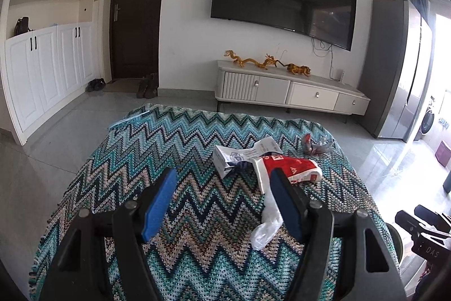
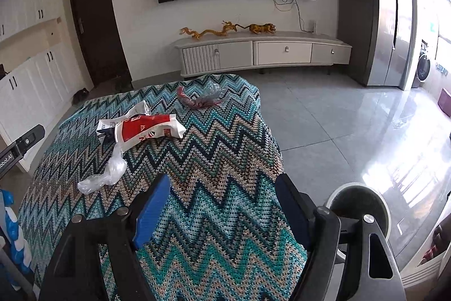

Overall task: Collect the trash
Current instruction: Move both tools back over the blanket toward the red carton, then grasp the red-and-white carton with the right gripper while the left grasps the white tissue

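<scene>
Trash lies on a table under a zigzag knitted cloth. A red and white wrapper rests on a white printed carton. A clear crumpled plastic film trails from them toward the near edge. Farther off lies a red and clear plastic scrap. My left gripper hangs open over the cloth, its right finger beside the film and the red wrapper. My right gripper is open over bare cloth near the table's right edge, with nothing between its fingers.
A round bin stands on the tiled floor right of the table. Beyond the table are a low TV cabinet with golden figurines, a wall TV, a dark door and white cupboards. A grey fridge stands at the right.
</scene>
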The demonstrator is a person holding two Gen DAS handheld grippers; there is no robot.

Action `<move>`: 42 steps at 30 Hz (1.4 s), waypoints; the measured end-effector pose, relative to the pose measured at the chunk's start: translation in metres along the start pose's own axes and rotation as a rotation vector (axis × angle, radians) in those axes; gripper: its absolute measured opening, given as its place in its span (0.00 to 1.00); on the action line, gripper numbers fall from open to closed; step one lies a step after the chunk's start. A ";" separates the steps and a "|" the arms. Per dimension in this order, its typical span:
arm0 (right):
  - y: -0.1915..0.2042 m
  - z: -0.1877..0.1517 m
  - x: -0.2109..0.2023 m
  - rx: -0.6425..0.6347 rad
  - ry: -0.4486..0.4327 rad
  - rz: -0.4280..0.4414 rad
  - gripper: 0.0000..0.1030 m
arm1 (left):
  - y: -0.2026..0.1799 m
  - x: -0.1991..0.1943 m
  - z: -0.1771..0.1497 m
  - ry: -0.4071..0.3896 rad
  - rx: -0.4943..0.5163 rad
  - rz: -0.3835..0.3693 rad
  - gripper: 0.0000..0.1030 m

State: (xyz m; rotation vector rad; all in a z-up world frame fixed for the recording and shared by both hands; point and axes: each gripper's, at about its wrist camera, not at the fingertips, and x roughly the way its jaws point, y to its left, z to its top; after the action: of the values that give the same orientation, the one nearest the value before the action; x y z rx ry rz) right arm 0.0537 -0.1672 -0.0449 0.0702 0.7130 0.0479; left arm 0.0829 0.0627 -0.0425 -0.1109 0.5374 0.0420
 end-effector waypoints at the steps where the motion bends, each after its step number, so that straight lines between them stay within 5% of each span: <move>1: 0.002 0.000 0.002 -0.002 0.003 0.000 0.73 | 0.002 0.002 0.000 0.006 -0.002 0.000 0.66; 13: 0.011 0.011 0.035 -0.033 0.056 0.037 0.73 | 0.035 0.033 -0.008 0.065 0.023 -0.061 0.66; 19: 0.027 0.023 0.065 -0.095 0.087 0.092 0.73 | 0.019 0.051 -0.018 0.145 0.071 -0.195 0.66; 29: 0.044 0.044 0.114 -0.146 0.116 0.184 0.73 | -0.019 0.088 -0.030 0.239 0.150 -0.279 0.65; 42: 0.081 0.071 0.170 -0.335 0.147 0.331 0.79 | -0.021 0.124 -0.038 0.303 0.143 -0.259 0.65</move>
State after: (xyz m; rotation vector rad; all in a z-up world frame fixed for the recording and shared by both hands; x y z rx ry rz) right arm 0.2272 -0.0785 -0.0956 -0.1383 0.8263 0.4917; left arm 0.1711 0.0390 -0.1368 -0.0469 0.8230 -0.2697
